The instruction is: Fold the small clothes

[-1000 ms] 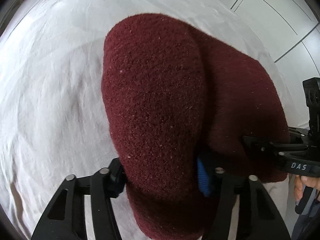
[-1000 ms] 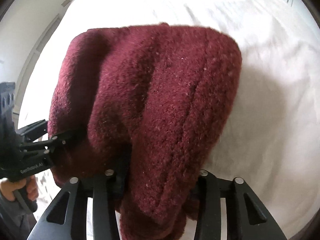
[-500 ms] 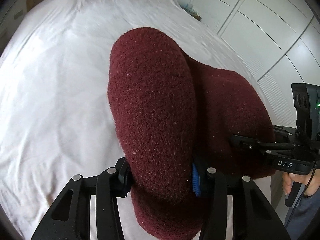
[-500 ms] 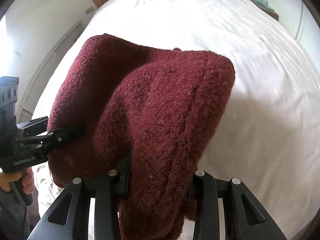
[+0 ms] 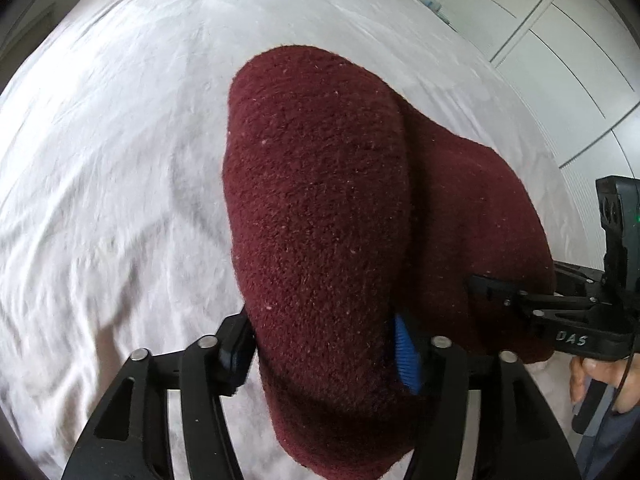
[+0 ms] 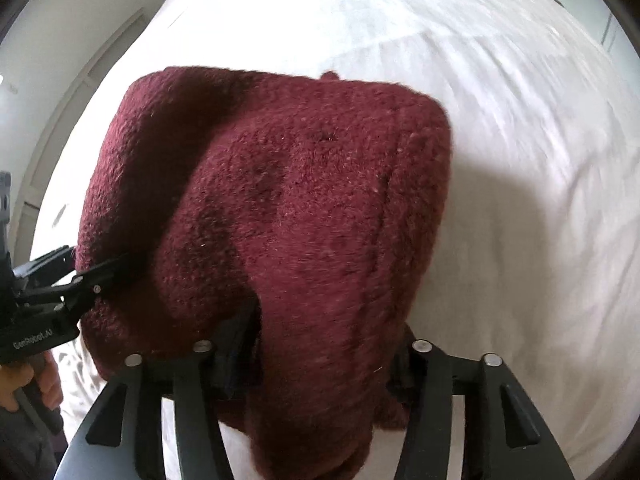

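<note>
A thick maroon knitted garment (image 5: 320, 208) hangs in the air above the white bed (image 5: 112, 160), held along its near edge by both grippers. My left gripper (image 5: 324, 344) is shut on its left part, and the cloth drapes over the fingers and hides the tips. My right gripper (image 6: 324, 356) is shut on the garment's (image 6: 304, 216) right part. In the left wrist view the right gripper (image 5: 500, 292) bites the cloth from the right. In the right wrist view the left gripper (image 6: 92, 276) bites it from the left.
The white wrinkled sheet (image 6: 520, 140) spreads under and beyond the garment. White wardrobe doors (image 5: 560, 40) stand to the right of the bed. A white wall and door frame (image 6: 60, 80) are on the left. The person's hand (image 5: 600, 380) holds the right gripper's handle.
Both grippers, still holding the garment, have tilted and shifted over the bed. The garment keeps its hanging shape between them.
</note>
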`<state>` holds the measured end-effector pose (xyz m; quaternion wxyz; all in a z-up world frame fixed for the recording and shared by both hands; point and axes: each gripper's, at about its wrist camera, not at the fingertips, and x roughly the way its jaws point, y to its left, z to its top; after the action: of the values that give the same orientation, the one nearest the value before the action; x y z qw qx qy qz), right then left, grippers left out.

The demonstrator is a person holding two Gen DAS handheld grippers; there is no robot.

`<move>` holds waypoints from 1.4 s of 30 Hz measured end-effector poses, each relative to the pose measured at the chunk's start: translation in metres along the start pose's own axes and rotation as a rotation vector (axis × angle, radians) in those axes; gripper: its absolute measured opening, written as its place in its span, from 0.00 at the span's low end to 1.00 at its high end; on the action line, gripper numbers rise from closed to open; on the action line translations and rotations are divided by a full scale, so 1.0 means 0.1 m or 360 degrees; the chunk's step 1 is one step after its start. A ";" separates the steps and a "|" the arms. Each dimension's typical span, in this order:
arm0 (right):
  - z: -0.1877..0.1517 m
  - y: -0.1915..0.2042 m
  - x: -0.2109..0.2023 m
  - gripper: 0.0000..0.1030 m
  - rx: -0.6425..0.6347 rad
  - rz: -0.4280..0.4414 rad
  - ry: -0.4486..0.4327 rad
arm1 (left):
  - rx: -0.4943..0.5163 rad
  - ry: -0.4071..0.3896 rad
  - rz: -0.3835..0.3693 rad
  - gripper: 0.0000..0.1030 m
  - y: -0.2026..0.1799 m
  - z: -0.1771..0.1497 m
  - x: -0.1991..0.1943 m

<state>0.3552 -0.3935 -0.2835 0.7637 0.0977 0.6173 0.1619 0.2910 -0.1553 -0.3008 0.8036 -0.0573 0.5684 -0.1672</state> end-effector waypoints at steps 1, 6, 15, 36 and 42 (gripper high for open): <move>0.01 -0.03 -0.01 0.55 0.0013 0.0006 0.0006 | 0.0003 0.0003 0.0010 0.60 0.15 0.01 -0.06; 0.14 0.07 -0.14 0.61 -0.0043 -0.0069 -0.0043 | -0.0048 0.0055 0.0062 0.68 0.14 0.19 -0.09; -0.31 0.27 -0.68 0.83 -0.0196 -0.0192 -0.0265 | -0.0077 -0.0005 0.0160 0.99 0.15 0.20 -0.51; -0.69 -0.21 -0.07 0.99 -0.0016 -0.0286 -0.0317 | 0.0008 -0.0207 0.0263 1.00 0.28 -0.23 -0.21; -0.70 -0.04 -0.43 0.99 -0.0070 -0.0337 -0.0369 | 0.0000 -0.0243 0.0315 0.99 0.20 -0.21 -0.47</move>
<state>0.2795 -0.4166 -0.2613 0.8446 0.0336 0.5281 0.0816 0.2610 -0.1190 -0.2714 0.8570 -0.0136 0.5085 -0.0822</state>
